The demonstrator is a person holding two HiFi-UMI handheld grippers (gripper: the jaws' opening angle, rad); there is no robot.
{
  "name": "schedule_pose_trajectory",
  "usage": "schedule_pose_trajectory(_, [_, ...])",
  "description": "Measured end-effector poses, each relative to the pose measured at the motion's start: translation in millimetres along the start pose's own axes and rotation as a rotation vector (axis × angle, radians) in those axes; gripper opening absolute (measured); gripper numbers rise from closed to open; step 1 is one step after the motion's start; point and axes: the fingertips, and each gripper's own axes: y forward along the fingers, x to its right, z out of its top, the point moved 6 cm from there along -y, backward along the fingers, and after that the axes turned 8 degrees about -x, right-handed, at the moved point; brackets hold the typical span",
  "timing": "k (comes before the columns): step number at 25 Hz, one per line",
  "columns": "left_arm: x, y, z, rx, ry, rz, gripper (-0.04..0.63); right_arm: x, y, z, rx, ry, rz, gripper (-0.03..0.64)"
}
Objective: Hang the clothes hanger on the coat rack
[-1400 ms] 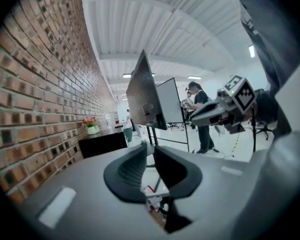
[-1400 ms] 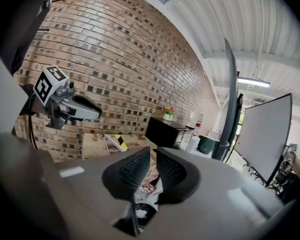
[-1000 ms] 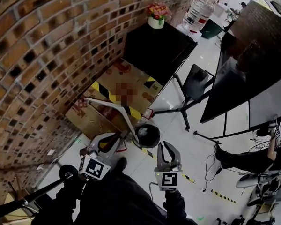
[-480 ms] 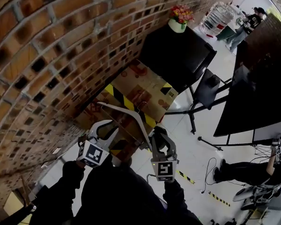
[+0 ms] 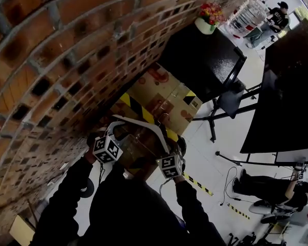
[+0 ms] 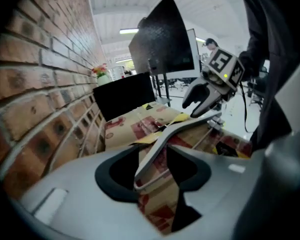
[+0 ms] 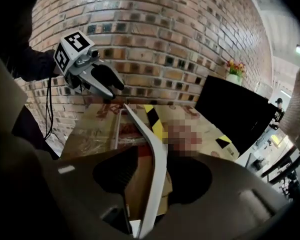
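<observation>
Both grippers are on the white clothes hanger [image 6: 188, 127], one at each end, low down over a cardboard box [image 5: 164, 94] with yellow-black tape that sits against the brick wall [image 5: 51, 60]. My left gripper [image 5: 114, 135] has its jaws spread wide. They have just been opening, and the hanger's end still stands between them with a gap on both sides, so the pads are not pressing. It's the same on my right gripper [image 5: 173, 148]. Its jaws are wide and have just been opening, and the other hanger arm runs straight through the gap untouched by either pad. So neither gripper is clamping the hanger. It stretches between the two over the box top, with the bend and the wire hook in the middle. I can't tell whether it rests on the box or on a jaw. The left gripper view shows the right gripper at the far end of the hanger, with its marker cube facing the camera. The right gripper view shows the left one the same way, in front of the bricks. Beyond the box is a black table [image 5: 205, 60] with a flower pot [image 5: 208, 19] at its far corner. A dark stand [image 5: 215, 111] is on the white floor beside the table. A person [image 5: 277, 17] stands far off.
</observation>
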Motion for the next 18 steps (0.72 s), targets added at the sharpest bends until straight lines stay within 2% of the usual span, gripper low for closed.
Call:
schedule_pose_trajectory(5, [-1,66,3,-0.083,0.178,-0.148,0.186,2,35,-26,-0.160,0.056,0.003,0.190])
schedule_pose_trajectory(9, [1,104,4,-0.157,0.322,-0.200,0.186,4,43,-39,-0.250,0.109,0.017,0.190])
schedule_pose_trajectory(14, [2,131,-12,-0.228,0.384,-0.288,0.186,2,52,-49,-0.304,0.130,0.024,0.190])
schedule_pose_trajectory(18, [4,137,-18,-0.245,0.383,-0.332,0.183,1,60,-59,-0.308,0.165,0.026,0.170])
